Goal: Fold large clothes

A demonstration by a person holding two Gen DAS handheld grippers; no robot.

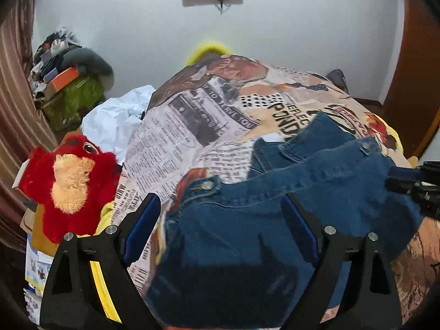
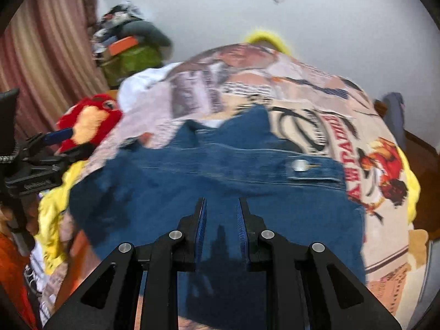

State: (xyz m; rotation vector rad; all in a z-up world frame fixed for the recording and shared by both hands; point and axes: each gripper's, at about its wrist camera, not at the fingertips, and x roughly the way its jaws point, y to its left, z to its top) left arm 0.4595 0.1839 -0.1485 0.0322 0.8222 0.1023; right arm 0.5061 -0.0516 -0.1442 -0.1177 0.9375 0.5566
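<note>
A blue denim jacket (image 1: 275, 206) lies on a bed covered with a newspaper-print sheet (image 1: 176, 143). It also shows in the right wrist view (image 2: 220, 170), with a metal button near its right edge. My left gripper (image 1: 221, 206) is open wide, its fingers above the jacket's left part and holding nothing. My right gripper (image 2: 221, 209) hovers over the jacket's near middle with its jaws a small gap apart and nothing between them. The right gripper also shows at the right edge of the left wrist view (image 1: 418, 184). The left gripper shows at the left of the right wrist view (image 2: 41, 151).
A red plush toy (image 1: 68, 181) sits at the bed's left edge. White cloth (image 1: 115, 121) lies beyond it. A cluttered pile (image 1: 66, 82) stands in the far left corner by a striped curtain (image 1: 16, 110). A wooden door (image 1: 412, 55) is at right.
</note>
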